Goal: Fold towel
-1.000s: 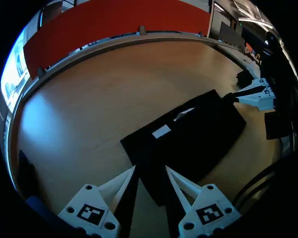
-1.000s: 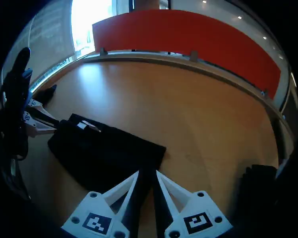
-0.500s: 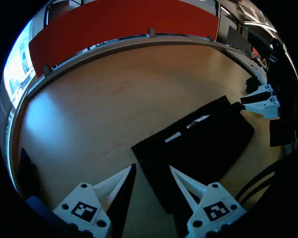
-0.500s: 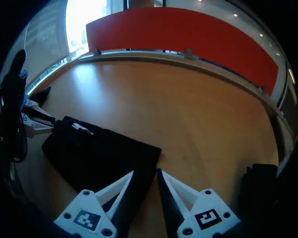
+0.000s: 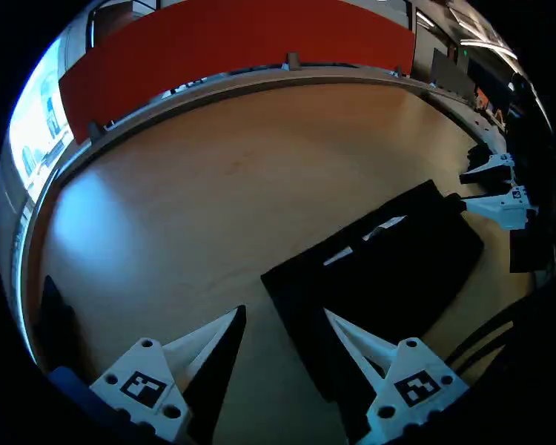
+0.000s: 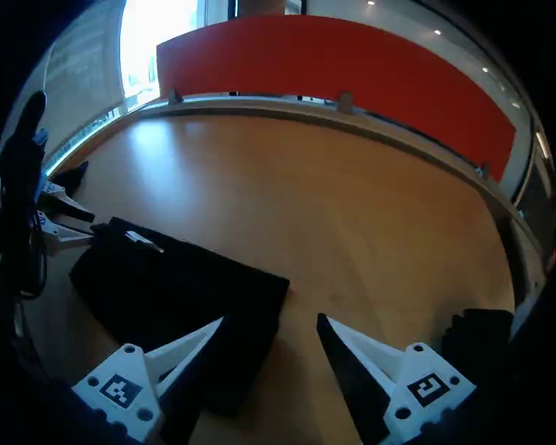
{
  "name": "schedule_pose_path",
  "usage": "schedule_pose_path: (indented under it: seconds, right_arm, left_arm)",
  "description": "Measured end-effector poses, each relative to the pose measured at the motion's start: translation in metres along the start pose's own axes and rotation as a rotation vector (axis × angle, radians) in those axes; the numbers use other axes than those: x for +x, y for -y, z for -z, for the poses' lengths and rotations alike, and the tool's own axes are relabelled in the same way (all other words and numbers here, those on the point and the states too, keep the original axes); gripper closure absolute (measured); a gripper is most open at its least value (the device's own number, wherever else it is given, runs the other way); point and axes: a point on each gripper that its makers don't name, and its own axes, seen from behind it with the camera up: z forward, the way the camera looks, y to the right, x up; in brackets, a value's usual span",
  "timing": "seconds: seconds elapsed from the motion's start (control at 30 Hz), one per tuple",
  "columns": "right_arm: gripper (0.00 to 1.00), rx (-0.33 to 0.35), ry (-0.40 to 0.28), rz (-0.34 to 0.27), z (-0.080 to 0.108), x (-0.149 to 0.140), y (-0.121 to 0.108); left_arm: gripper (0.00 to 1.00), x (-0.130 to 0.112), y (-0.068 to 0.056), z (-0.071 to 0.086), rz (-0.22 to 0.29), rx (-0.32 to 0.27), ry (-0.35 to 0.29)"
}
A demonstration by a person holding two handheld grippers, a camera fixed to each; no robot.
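A black towel (image 5: 396, 267) lies folded flat on the wooden table (image 5: 204, 193), with a small white label (image 5: 339, 256) showing at a fold. My left gripper (image 5: 282, 315) stands open at the towel's near corner; its right finger overlaps the cloth edge. In the right gripper view the same towel (image 6: 167, 289) lies at lower left, and my right gripper (image 6: 270, 320) is open just off its corner. Each gripper shows far off in the other's view, open beside the opposite end: the right gripper (image 5: 467, 190), the left gripper (image 6: 91, 226).
An orange-red divider panel (image 6: 337, 67) runs along the table's far edge. A dark folded stack (image 6: 478, 341) sits at the right in the right gripper view. Cables (image 5: 485, 337) and a dark object (image 5: 526, 248) lie past the towel. Bare wood spreads beyond the towel.
Both grippers have gone from shut on the towel's corners to open and have drawn back a little. The towel now rests on the table, let go.
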Motion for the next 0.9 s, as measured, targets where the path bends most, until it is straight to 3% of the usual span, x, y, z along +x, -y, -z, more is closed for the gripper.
schedule_pose_path:
  seconds: [0.27,0.9]
  right_arm:
    - [0.02,-0.007,-0.006,0.001,0.000,0.002,-0.001]
    - [0.00,-0.009,-0.036,0.001,0.008,0.014,0.003]
  left_arm:
    - [0.33,0.005,0.005,-0.001,0.006,0.009,-0.004]
    - [0.33,0.014,0.018,-0.010,0.017,0.037,-0.001]
